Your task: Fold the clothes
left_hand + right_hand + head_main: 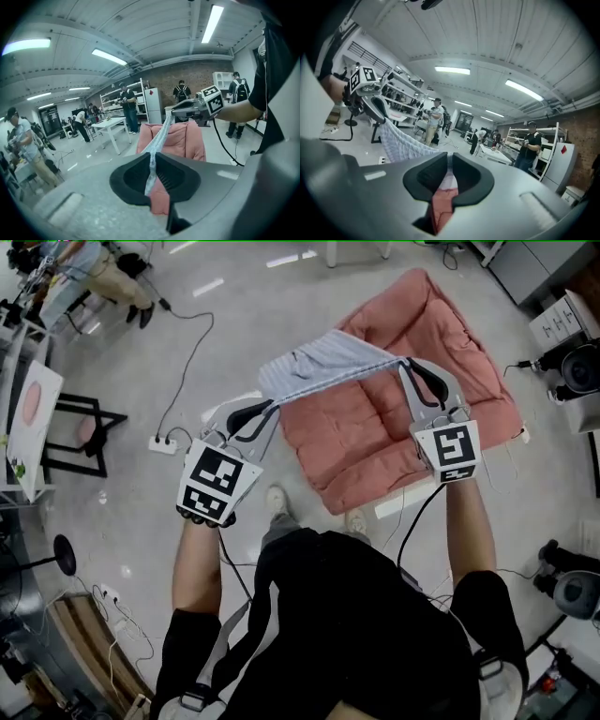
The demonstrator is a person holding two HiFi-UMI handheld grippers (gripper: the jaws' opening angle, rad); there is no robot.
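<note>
Your left gripper [265,411] is clamped on one end of the garment [323,369], which hangs stretched over the mat [375,442]. Your right gripper [412,369] pinches the other end. You're likely mid-spread, so next lower it flat.

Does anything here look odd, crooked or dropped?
Nothing spilled or damaged. The pale striped cloth garment hangs bunched in mid-air, pinched at its ends by the left gripper and right gripper, above a pink quilted mat that lies slantwise on the grey floor.
</note>
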